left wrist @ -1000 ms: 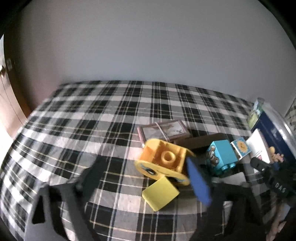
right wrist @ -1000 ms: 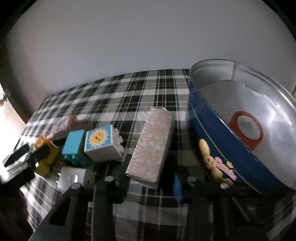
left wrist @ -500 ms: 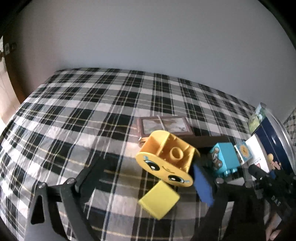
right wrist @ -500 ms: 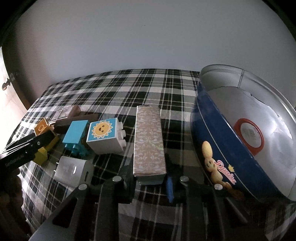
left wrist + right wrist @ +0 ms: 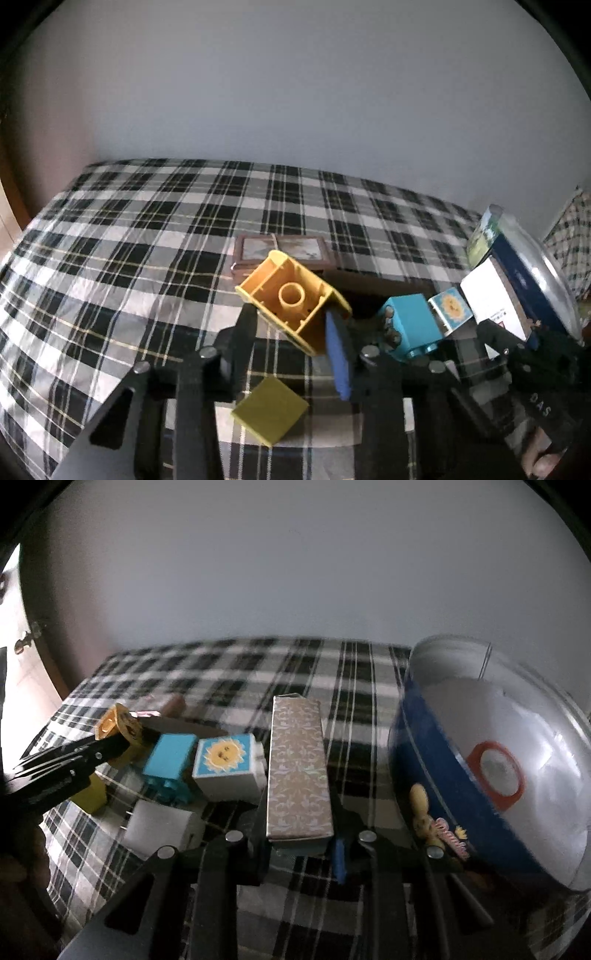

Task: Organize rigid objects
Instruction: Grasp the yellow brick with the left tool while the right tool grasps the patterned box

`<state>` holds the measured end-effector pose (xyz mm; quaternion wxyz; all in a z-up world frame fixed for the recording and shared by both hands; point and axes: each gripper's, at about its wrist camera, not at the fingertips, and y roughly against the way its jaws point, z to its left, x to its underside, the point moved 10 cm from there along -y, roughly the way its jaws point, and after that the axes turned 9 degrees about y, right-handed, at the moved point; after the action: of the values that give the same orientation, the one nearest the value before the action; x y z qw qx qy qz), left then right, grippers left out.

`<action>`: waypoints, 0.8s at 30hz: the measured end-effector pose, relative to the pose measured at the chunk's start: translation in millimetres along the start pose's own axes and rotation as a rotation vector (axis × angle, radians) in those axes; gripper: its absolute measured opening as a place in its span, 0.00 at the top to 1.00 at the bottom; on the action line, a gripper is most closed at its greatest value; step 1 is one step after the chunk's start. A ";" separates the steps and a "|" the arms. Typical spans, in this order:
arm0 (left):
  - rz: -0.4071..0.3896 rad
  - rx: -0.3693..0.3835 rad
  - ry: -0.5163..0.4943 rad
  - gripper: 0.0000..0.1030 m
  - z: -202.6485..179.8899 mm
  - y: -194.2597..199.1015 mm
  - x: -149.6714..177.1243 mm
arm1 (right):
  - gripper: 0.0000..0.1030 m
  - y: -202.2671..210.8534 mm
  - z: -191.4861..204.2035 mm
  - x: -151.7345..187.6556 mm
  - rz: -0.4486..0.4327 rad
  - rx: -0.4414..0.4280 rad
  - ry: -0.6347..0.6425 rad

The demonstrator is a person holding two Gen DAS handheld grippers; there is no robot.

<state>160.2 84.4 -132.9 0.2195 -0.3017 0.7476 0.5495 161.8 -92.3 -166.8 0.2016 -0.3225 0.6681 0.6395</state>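
Jaws of the left gripper (image 5: pixel 291 328) have just closed on the orange block (image 5: pixel 293 295), now lifted clear; the right gripper (image 5: pixel 299 834) clamps the patterned box (image 5: pixel 298 771) near the blue tin (image 5: pixel 424 746).

Both grippers are matte black, angular frames with cut-out slots in their arms. On the left gripper (image 5: pixel 291 328) one finger (image 5: pixel 246 332) is plain black, the other carries a blue pad (image 5: pixel 338 358); round silver screws sit at the finger joints. The right gripper (image 5: pixel 300 843) is built the same: black finger, blue pad (image 5: pixel 339 860), silver screws along the crossbar. White letters, "DAS", mark its side in the left wrist view.
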 end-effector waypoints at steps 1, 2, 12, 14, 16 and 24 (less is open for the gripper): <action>0.000 0.017 0.014 0.65 0.7 0.9 -0.1 | 0.73 4.2 1.5 -2.7 -0.022 0.005 0.009; 0.000 0.035 0.028 0.65 1.2 2.3 -0.4 | 0.73 8.2 2.7 -5.0 -0.043 0.007 0.015; -0.150 0.125 0.030 0.65 -3.2 36.2 -10.4 | 0.73 43.6 -13.0 -12.3 -0.190 -0.019 -0.048; -0.189 0.126 0.004 0.65 -8.2 42.2 -13.6 | 0.73 51.9 -10.6 -16.9 -0.230 -0.005 -0.039; -0.231 0.120 -0.020 0.65 -10.3 49.3 -17.2 | 0.73 62.9 -10.1 -20.6 -0.277 0.013 -0.028; -0.334 0.151 0.002 0.65 -11.5 74.2 -25.0 | 0.73 88.6 -13.6 -30.6 -0.388 0.053 -0.009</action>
<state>127.0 94.6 -61.8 0.3290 -0.4049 0.7263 0.4476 124.5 -102.7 -80.4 0.3328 -0.4369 0.6090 0.5723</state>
